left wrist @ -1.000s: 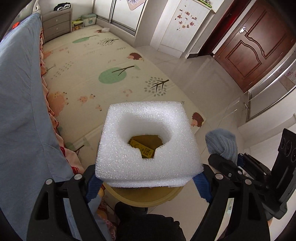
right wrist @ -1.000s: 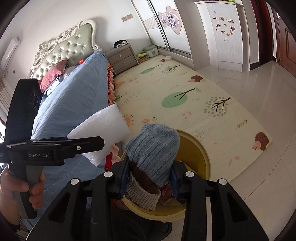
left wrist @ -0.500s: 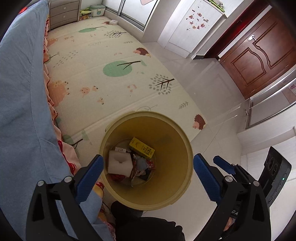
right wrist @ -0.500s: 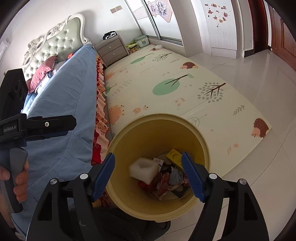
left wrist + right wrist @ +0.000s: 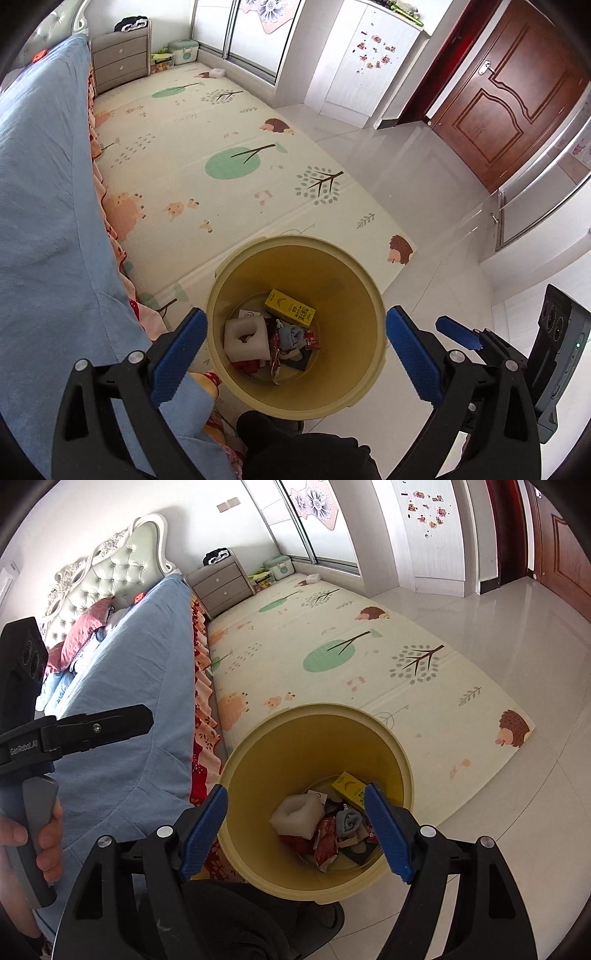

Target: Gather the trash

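We hold both tongs, left tongs point(image 5: 293, 350) and right tongs point(image 5: 295, 834), spread wide and empty above the yellow bin point(image 5: 364, 295). Inside it lie the white foam block point(image 5: 245, 339), the grey sock point(image 5: 349, 821) and the yellow carton point(image 5: 290, 308).

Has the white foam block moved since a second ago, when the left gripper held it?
Yes. The white foam block has dropped out of the open left gripper and lies at the bottom of the yellow bin, beside the grey sock.
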